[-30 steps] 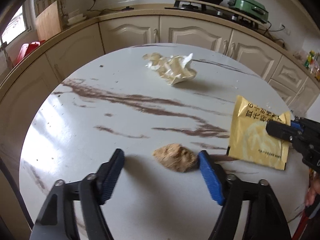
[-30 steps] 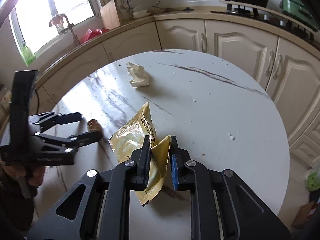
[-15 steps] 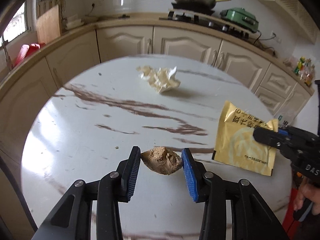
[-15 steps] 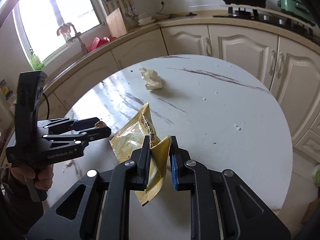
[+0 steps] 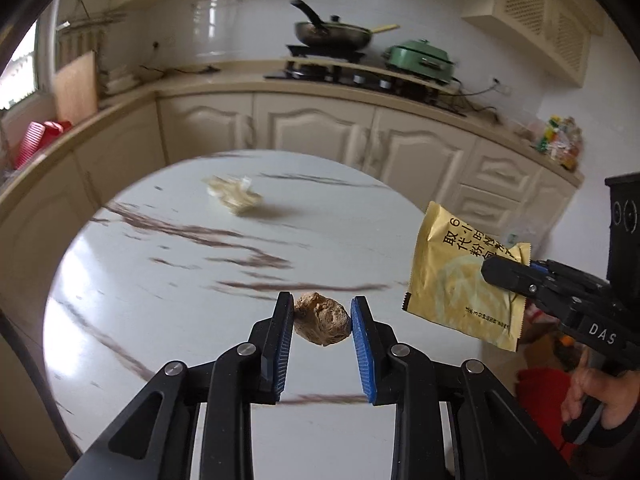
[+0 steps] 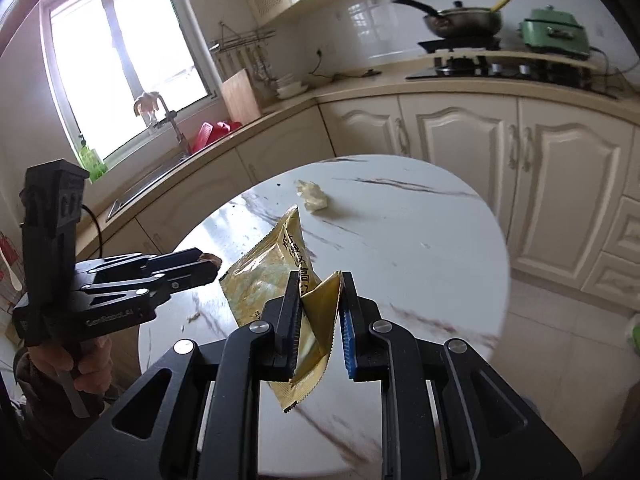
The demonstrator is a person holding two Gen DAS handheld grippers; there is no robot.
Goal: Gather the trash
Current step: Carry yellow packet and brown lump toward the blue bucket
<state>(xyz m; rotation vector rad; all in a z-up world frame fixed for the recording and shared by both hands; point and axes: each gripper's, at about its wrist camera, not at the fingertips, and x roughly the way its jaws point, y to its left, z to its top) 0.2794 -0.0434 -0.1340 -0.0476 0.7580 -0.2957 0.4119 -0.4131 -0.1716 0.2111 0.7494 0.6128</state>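
A brown crumpled lump (image 5: pixel 322 322) sits between the blue pads of my left gripper (image 5: pixel 321 300), whose jaws are closing and press on both its sides; it hangs above the white marble table (image 5: pixel 160 280). My right gripper (image 6: pixel 320 280) is shut on a folded corner of a yellow snack packet (image 6: pixel 264 276), which is also off the table. From the left wrist view the packet (image 5: pixel 452 280) hangs at the right in the right gripper (image 5: pixel 496 270). A crumpled pale tissue (image 5: pixel 234 196) lies on the far part of the table.
Cream cabinets (image 5: pixel 320 128) curve behind the round table. A wok (image 5: pixel 332 34) and a green cooker (image 5: pixel 420 56) stand on the counter. A sink and window (image 6: pixel 120 60) are at the left. Tiled floor (image 6: pixel 560 340) lies right of the table. A hand (image 5: pixel 600 400) grips the right tool.
The left jaws have narrowed onto the brown lump and lifted it off the table. Both grippers have risen and pulled back, the right one carrying the yellow packet up with it.
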